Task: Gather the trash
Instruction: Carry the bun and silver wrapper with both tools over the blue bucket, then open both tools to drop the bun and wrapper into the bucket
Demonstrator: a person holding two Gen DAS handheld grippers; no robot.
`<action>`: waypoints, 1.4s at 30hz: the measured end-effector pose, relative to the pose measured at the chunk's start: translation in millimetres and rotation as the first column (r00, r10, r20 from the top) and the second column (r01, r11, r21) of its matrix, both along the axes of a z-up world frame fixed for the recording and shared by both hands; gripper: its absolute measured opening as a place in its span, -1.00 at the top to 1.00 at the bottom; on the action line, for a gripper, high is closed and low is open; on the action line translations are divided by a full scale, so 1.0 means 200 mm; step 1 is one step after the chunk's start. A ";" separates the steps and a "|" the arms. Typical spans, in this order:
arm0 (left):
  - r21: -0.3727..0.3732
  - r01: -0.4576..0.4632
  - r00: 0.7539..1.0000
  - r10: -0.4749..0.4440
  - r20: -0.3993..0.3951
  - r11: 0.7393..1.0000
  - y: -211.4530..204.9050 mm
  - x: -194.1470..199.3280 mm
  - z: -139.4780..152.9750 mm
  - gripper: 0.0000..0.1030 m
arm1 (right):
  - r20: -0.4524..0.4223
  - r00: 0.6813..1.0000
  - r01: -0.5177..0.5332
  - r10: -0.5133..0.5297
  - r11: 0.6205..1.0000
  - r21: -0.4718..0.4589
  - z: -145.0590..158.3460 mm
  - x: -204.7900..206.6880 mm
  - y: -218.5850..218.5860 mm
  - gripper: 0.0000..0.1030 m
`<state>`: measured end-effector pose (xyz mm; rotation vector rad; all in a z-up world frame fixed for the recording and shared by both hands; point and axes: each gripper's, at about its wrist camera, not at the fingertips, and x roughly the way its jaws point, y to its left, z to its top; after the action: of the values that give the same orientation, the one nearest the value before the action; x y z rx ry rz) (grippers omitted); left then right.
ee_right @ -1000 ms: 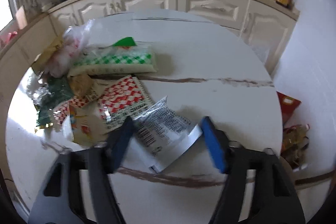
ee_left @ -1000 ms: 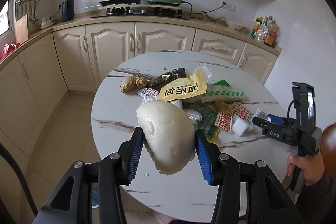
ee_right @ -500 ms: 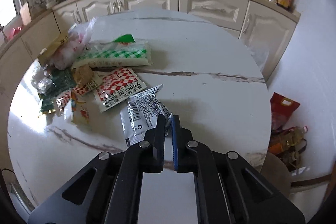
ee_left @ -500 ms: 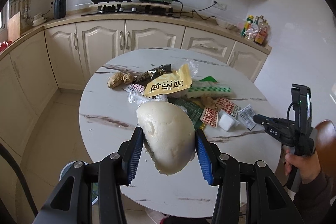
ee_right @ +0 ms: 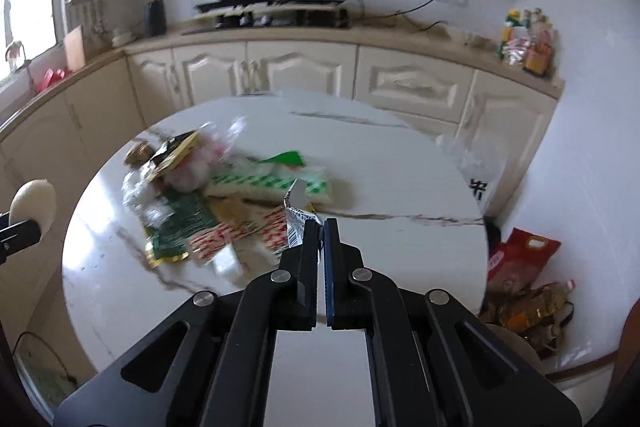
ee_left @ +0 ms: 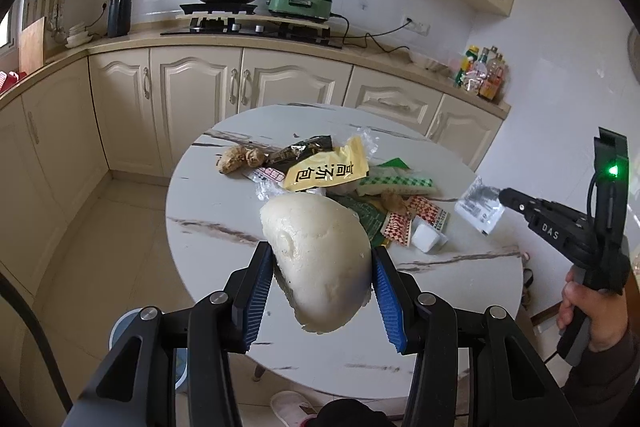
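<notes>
A smooth, matt white steamed bun [ee_left: 318, 259], rounded and dome-shaped, is clamped between the ribbed blue pads of the left gripper [ee_left: 322, 291] and held above the near edge of the round white marble-patterned worktop [ee_left: 208, 203]. A crinkled silver-white foil wrapper with a barcode [ee_right: 294, 223] is pinched in the closed right gripper [ee_right: 320, 239], lifted clear above the worktop, right of the heap of glossy wrappers [ee_left: 352, 187].

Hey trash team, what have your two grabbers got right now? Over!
Left gripper clamped on white bun. Right gripper shut on silver wrapper, held above table. Wrapper pile not yet collected. Nothing blocking.
</notes>
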<state>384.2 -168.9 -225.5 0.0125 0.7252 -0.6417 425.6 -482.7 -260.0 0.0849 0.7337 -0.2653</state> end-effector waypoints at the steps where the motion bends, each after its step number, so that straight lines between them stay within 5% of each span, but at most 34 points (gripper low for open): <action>1: -0.003 -0.004 1.000 0.004 0.000 1.000 0.01 0.00 0.00 0.12 | 0.007 1.000 -0.002 0.002 1.000 -0.002 0.00 0.00 0.02 0.93; 11: -0.040 -0.105 0.994 0.106 0.016 0.994 0.31 0.02 0.05 0.12 | 0.103 0.975 -0.198 0.199 0.980 -0.022 0.20 0.10 0.48 0.93; 18: 0.007 -0.259 0.966 0.259 -0.005 0.966 0.74 0.09 0.00 0.12 | 0.093 0.879 -0.468 0.467 0.884 -0.019 0.17 0.39 1.15 0.93; 23: 0.056 -0.329 0.937 0.334 -0.105 0.943 1.03 0.24 -0.20 0.12 | 0.027 0.790 -0.614 0.613 0.789 0.022 -0.06 0.63 1.63 0.93; 29: 0.163 -0.381 0.866 0.413 -0.282 0.910 1.26 0.51 -0.65 0.12 | -0.124 0.708 -0.687 0.695 0.719 0.105 -0.52 0.91 2.02 0.93; 35: 0.288 -0.369 0.798 0.460 -0.389 0.884 1.31 0.77 -1.04 0.07 | -0.265 0.662 -0.684 0.701 0.710 0.170 -0.98 1.10 2.18 0.93; 42: 0.307 -0.361 0.727 0.472 -0.498 0.881 1.35 0.95 -1.27 -0.05 | -0.363 0.627 -0.639 0.689 0.722 0.267 -1.39 1.24 2.21 0.93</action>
<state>573.9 100.8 -479.7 -0.1715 1.3194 -0.1177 673.8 -40.4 -538.8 -0.1539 1.1853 0.5050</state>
